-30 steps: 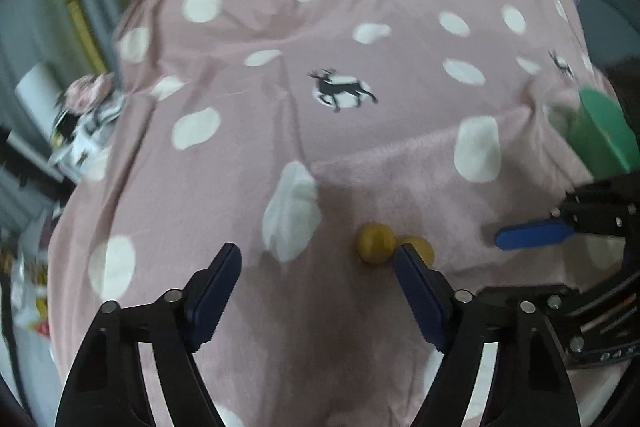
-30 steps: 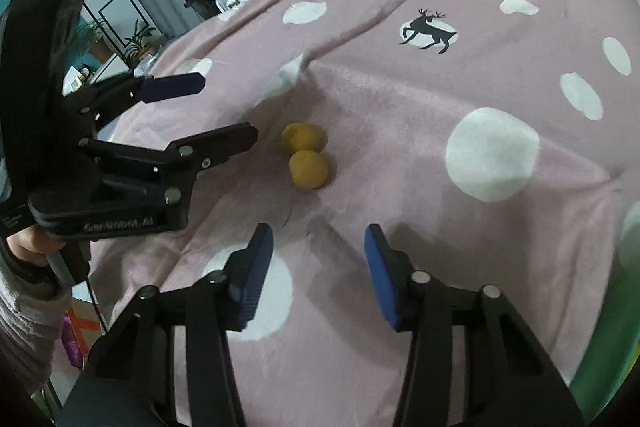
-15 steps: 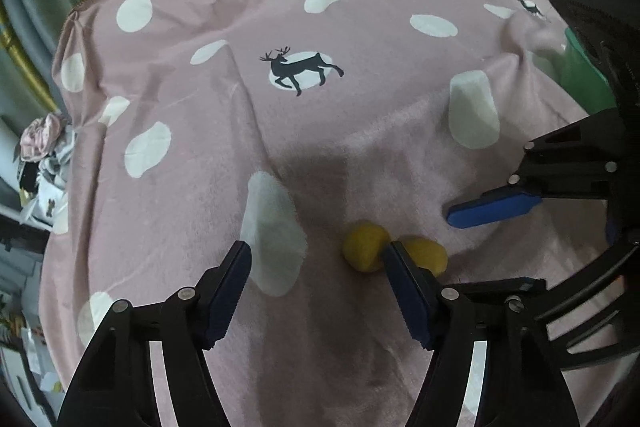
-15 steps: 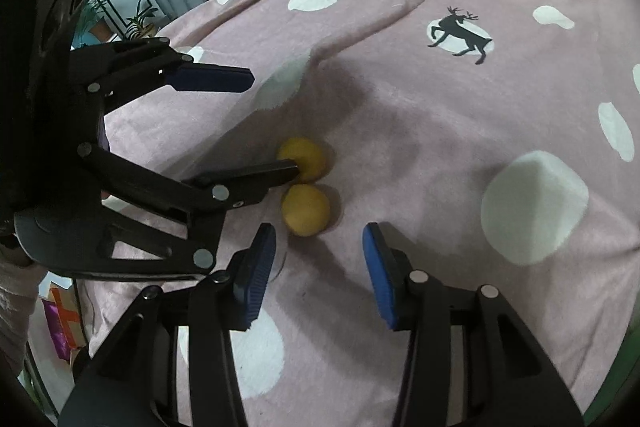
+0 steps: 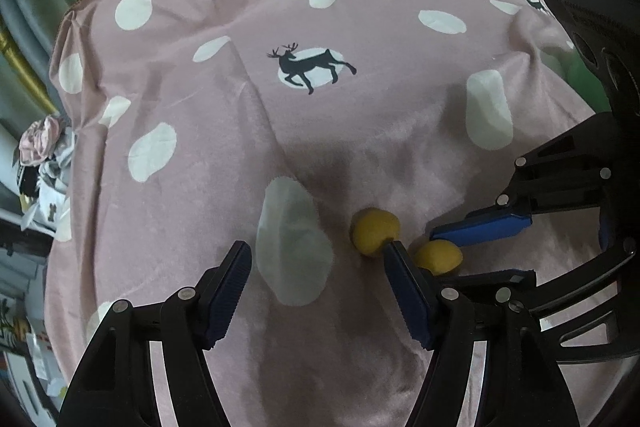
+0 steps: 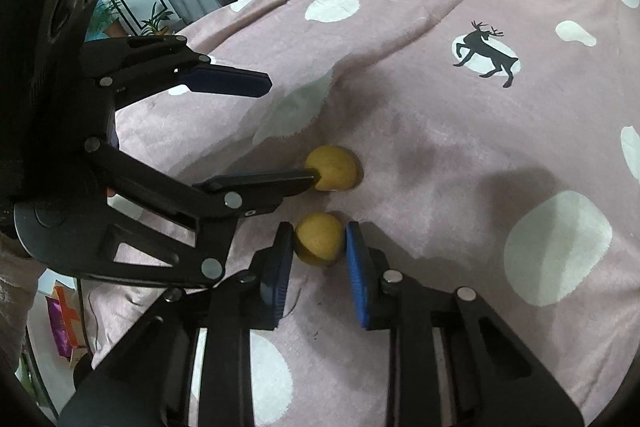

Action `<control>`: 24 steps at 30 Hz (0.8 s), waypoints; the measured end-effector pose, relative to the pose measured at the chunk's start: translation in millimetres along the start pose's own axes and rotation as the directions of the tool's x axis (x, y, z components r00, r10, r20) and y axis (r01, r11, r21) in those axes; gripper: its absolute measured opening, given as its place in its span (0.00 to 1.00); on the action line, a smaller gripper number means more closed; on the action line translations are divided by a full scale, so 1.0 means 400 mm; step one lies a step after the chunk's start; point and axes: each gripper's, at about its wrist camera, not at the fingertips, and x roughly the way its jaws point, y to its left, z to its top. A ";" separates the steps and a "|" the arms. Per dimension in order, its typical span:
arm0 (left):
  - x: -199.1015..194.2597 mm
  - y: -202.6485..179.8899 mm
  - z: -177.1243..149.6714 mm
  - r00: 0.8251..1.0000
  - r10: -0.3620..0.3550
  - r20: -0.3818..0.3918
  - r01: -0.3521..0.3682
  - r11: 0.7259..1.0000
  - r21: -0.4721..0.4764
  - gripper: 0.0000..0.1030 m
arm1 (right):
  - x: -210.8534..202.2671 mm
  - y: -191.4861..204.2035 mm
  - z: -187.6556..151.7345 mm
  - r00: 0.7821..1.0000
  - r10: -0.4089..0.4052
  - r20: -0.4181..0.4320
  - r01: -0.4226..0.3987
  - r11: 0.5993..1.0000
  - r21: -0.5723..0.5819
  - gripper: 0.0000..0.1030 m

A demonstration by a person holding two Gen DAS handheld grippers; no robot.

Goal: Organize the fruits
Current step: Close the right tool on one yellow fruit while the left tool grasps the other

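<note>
Pink dotted blanket (image 6: 460,155) | right gripper (image 6: 316,247) has closed in since a moment ago, pads now pinching near fruit (image 6: 319,238) | left gripper (image 5: 316,259) open, one finger touching far fruit (image 5: 374,231) | first pickup underway

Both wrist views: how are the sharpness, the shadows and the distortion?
Left wrist view: fisheye bends the pink cloth; edges soft, soft shadow above the free yellow fruit. Right wrist view: centre sharp, gripped yellow fruit crisp, grey shadows on cloth, dark corners.
</note>
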 end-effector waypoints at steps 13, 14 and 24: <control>-0.003 -0.073 0.019 0.999 -0.028 0.042 0.027 0.999 0.037 0.68 | -0.144 -0.069 -0.108 0.992 0.066 0.106 -0.086 0.978 0.191 0.26; -0.007 -0.073 0.020 0.998 -0.042 0.044 0.041 0.999 0.027 0.68 | -0.151 -0.069 -0.119 0.992 0.068 0.109 -0.089 0.977 0.195 0.26; 0.017 -0.107 0.015 1.000 -0.029 -0.004 0.029 0.998 0.053 0.56 | -0.180 -0.066 -0.167 0.985 0.096 0.142 -0.126 0.967 0.221 0.26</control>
